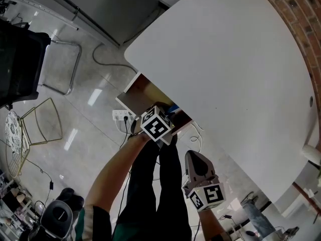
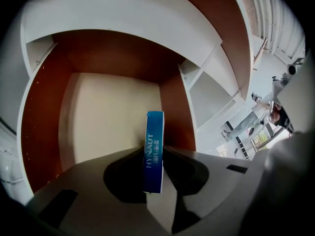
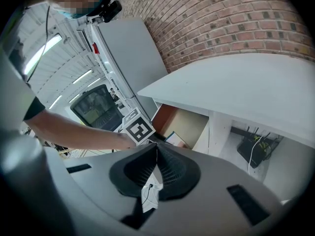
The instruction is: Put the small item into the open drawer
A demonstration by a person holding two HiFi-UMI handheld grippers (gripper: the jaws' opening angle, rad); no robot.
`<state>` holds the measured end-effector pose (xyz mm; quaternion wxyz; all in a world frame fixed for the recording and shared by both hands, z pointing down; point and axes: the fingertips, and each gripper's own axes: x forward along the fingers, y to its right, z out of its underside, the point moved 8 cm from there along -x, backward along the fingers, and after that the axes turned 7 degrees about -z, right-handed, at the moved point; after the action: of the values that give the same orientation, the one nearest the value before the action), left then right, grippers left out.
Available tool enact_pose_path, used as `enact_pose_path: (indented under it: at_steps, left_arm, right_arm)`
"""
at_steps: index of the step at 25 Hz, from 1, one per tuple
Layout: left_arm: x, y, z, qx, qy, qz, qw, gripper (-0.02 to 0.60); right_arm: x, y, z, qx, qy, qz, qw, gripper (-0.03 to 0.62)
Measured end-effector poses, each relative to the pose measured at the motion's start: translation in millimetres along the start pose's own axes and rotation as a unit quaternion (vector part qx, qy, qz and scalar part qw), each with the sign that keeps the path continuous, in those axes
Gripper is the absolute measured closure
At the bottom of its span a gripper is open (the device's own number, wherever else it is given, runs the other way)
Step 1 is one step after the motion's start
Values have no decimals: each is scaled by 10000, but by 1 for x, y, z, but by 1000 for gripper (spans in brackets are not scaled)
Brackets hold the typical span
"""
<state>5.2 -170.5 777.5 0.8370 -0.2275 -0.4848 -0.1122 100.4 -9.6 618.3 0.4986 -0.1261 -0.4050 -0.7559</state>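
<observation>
The small item is a slim blue box (image 2: 154, 151) printed "HYNAUT". My left gripper (image 2: 155, 154) is shut on it and holds it on edge. Below it lies the open drawer (image 2: 108, 112), with a beige floor and brown walls, and nothing else shows inside. In the head view the left gripper (image 1: 159, 127) hangs over the drawer (image 1: 136, 93), which juts out from under the white table (image 1: 230, 59). A bit of the blue box (image 1: 173, 107) peeks out past the marker cube. My right gripper (image 1: 194, 158) hovers nearer the person, shut and empty, its jaws (image 3: 156, 149) meeting.
A white power strip (image 1: 122, 115) with cables lies on the floor beside the drawer. Wire chairs (image 1: 45, 119) stand at the left and a grey cabinet (image 1: 115, 9) at the back. A brick wall (image 3: 236, 18) rises behind the table. A black router (image 3: 256, 151) sits under it.
</observation>
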Motion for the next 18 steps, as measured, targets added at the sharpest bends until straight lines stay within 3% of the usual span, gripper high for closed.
enact_pose_path:
  at_steps: [9,18]
  left_arm:
    - [3,-16,-1,-302,-162,-205,9992,447]
    - [5,-27,1,-199,-499,-626,9966,402]
  right_arm:
    - [2,7,-3,17,-33,25,10000,569]
    - [0,16,-4,107,-61,93,9999,569]
